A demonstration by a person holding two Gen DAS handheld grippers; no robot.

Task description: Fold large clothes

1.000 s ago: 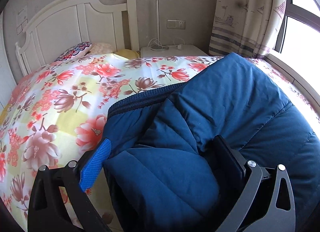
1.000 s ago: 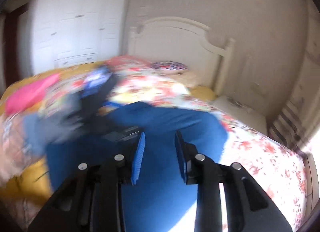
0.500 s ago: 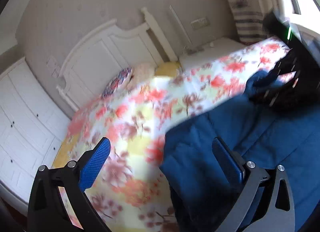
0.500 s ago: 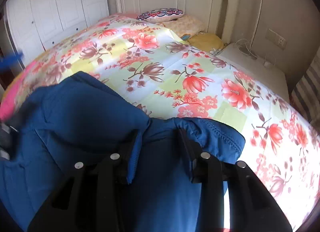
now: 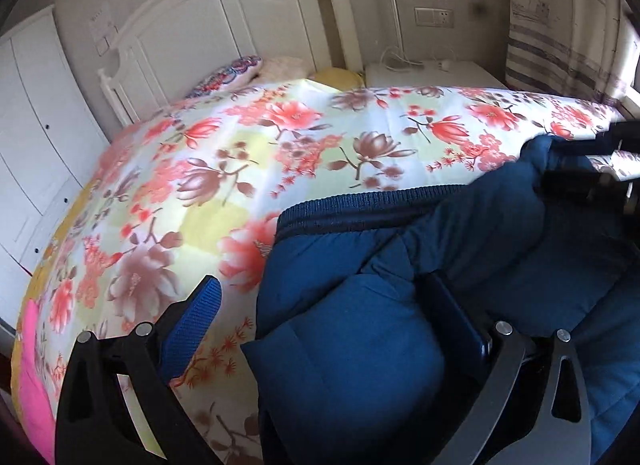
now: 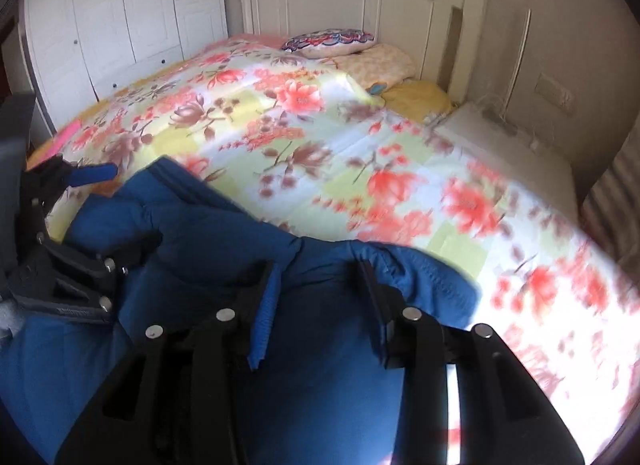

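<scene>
Item: blue padded jacket point(image 5: 460, 265), large, quilted, with a dark ribbed knit hem point(image 5: 360, 213). Location: laid on the floral bedspread point(image 5: 240, 169) of a bed, at the foot end, well apart from the white headboard point(image 5: 224, 25). The garment is bunched and partly doubled over itself; the ribbed hem is turned toward the headboard.

Left gripper point(image 5: 324, 317): jaws are set wide apart. A rolled fold of the jacket is seen between them, lying against the right-hand finger, while the blue-padded left-hand finger point(image 5: 192, 325) stands clear of the cloth over bare bedspread. No clamping is shown; nothing is gripped. In the right wrist view the same tool point(image 6: 100, 221) is seen at the jacket's left side, one finger over the bedspread and the other over the cloth.

Right gripper point(image 6: 320, 305): jaws are partly parted. The jacket's upper edge is bunched between and just beyond the fingers. Whether the pads press the cloth cannot be told, as the fabric fills the gap and the view is blurred. In the left wrist view this tool point(image 5: 592, 161) is seen at the jacket's far right corner.

Other contents: patterned cushion point(image 6: 332, 41) and yellow pillow point(image 6: 416, 97) at the headboard; white wardrobe point(image 6: 120, 13) beside the bed; white nightstand point(image 5: 432, 73); striped curtain point(image 5: 560, 33); pink cloth point(image 5: 34, 381) at the bed's near left edge.
</scene>
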